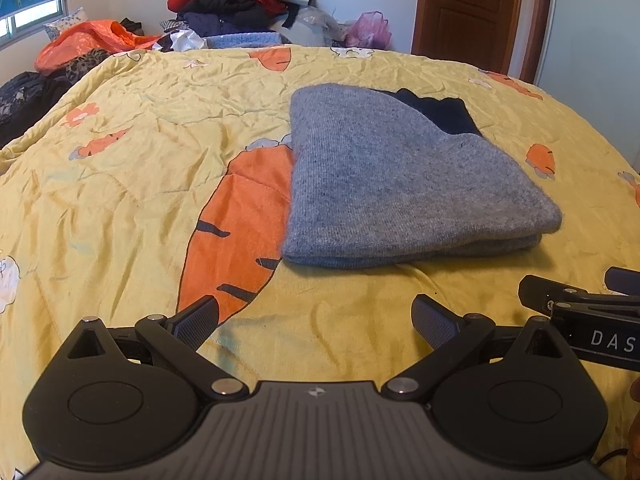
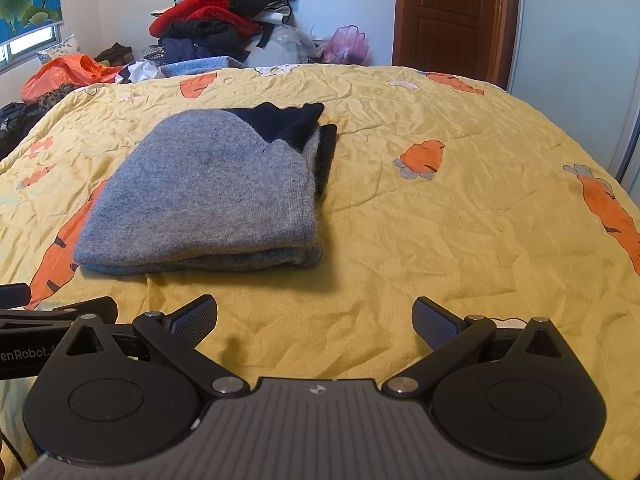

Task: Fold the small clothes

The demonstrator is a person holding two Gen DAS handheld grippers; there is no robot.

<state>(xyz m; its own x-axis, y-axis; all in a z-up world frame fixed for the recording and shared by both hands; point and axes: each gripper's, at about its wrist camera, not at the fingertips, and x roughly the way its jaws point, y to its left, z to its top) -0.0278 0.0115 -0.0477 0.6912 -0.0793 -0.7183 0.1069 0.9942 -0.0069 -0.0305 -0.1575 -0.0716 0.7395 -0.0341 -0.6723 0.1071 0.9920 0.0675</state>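
Note:
A grey knitted garment (image 1: 392, 176) with a dark navy part (image 1: 440, 112) lies folded flat in several layers on the yellow carrot-print bedspread (image 1: 120, 184). It also shows in the right wrist view (image 2: 208, 196), navy part (image 2: 288, 120) at its far end. My left gripper (image 1: 316, 320) is open and empty, just short of the garment's near edge. My right gripper (image 2: 316, 320) is open and empty, near and to the right of the garment. The right gripper's body (image 1: 580, 312) shows at the right edge of the left wrist view.
A heap of red, black and blue clothes (image 1: 240, 0) is piled beyond the bed's far edge, with an orange bag (image 1: 84, 40) at the far left and a pink bag (image 1: 370, 30). A brown door (image 2: 452, 12) stands behind.

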